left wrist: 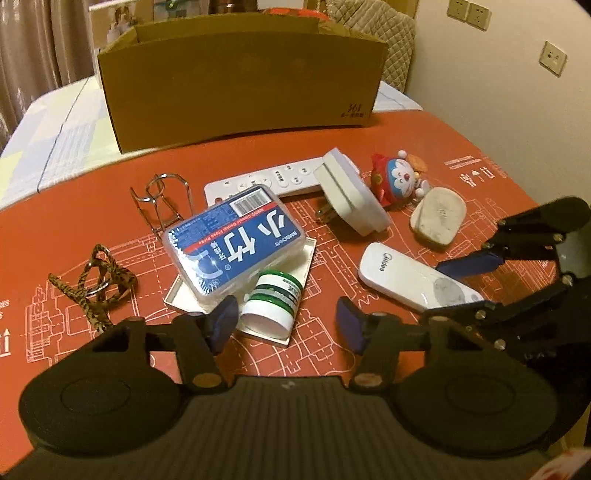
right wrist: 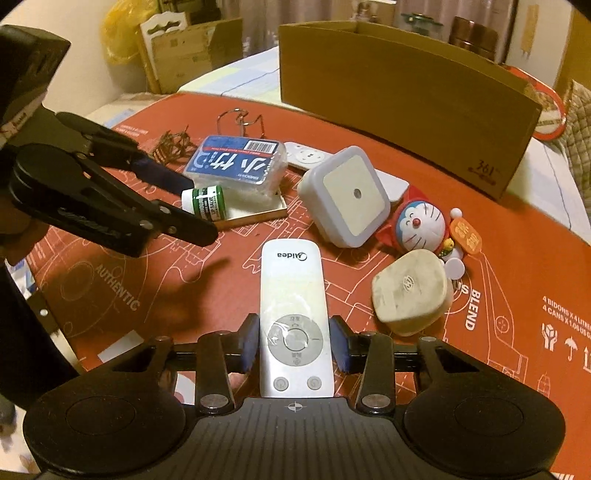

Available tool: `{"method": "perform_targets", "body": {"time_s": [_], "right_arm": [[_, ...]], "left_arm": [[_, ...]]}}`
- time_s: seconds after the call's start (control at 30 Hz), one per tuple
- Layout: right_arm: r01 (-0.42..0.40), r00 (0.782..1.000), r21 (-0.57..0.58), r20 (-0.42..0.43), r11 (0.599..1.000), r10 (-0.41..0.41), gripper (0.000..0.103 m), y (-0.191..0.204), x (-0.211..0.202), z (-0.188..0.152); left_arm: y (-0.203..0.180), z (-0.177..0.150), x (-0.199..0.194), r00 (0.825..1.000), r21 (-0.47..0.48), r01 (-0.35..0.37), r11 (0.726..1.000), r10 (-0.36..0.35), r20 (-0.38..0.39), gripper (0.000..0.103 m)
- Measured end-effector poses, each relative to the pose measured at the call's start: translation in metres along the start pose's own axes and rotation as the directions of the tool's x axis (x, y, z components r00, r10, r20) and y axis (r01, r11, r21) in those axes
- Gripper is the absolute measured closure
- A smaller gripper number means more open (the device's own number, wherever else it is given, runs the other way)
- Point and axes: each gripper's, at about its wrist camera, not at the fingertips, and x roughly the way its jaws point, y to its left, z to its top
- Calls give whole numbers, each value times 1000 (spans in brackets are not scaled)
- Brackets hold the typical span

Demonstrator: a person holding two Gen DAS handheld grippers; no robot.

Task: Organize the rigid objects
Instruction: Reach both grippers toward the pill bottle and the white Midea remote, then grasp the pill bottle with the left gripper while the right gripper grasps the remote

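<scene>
The right gripper (right wrist: 293,345) has its fingers squeezed on the white remote (right wrist: 293,314), so lift it straight up, while the left gripper (left wrist: 286,321), fingers half open around the little green bottle (left wrist: 275,302), holds nothing yet.

Home living room, curtains (left wrist: 22,66), quilted chair cover (left wrist: 388,40), wall sockets (left wrist: 469,13), cluttered table (left wrist: 443,155)

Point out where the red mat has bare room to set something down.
Bare red mat lies between the cardboard box and the Doraemon figure, running out toward the right edge. Another free patch lies left of the Midea remote. The middle, from floss pick box to night light, is crowded.
</scene>
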Motion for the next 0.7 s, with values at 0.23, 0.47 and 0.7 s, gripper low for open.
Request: {"method": "perform_targets", "body": {"time_s": [0.23,0.47,0.7], "right_arm": [[1,1000,8,14,1000,-1,65,0,-4,-5],[6,1000,9,21,1000,-6,65,0,-2,-3],[10,1000,51,25,999,-11,66,-1,-5,-1]], "left_arm": [[10,3,4,1000,-72,12,997,-12,-2,73],[8,2,1,1000,-87,-4,996,4,0,75],[0,1,-11,1000,-82,2,997,0,21,75]]}}
